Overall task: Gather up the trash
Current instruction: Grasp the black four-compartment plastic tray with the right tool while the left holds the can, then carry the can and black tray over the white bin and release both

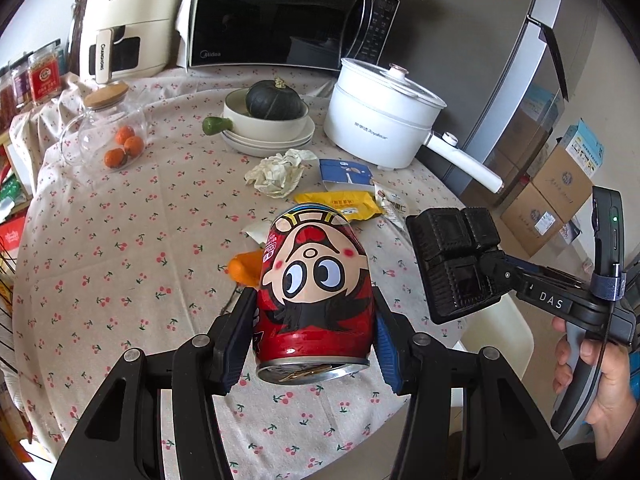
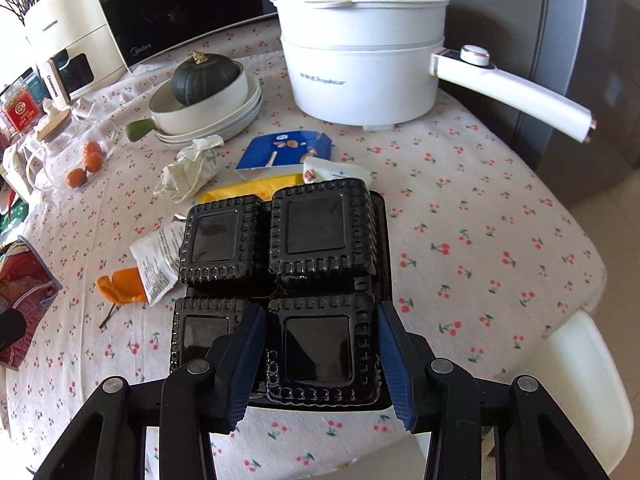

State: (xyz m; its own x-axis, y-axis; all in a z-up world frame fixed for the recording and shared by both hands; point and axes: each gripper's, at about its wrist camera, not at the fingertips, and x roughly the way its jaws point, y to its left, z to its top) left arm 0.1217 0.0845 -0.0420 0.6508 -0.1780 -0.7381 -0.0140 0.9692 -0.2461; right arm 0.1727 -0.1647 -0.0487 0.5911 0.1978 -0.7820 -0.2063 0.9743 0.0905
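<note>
My left gripper (image 1: 316,320) is shut on a red drink can (image 1: 316,276) with a cartoon face, held upside down above the cherry-print tablecloth (image 1: 120,248). My right gripper (image 2: 320,320) is shut on one compartment of a black four-compartment plastic tray (image 2: 280,240), lifted off the table. From the left wrist view that tray (image 1: 456,264) hangs to the right of the can. On the table lie a crumpled tissue (image 2: 188,172), a blue carton (image 2: 284,150), a yellow wrapper (image 1: 344,204), a white printed wrapper (image 2: 158,256) and an orange peel (image 2: 120,282).
A white electric pot (image 2: 360,60) with a long handle stands at the back right. Stacked bowls holding a dark pumpkin (image 2: 204,76), a glass jar of oranges (image 1: 112,136), a microwave (image 1: 280,20) and an air fryer (image 1: 128,28) line the back. A white chair (image 2: 580,380) stands by the table's right edge.
</note>
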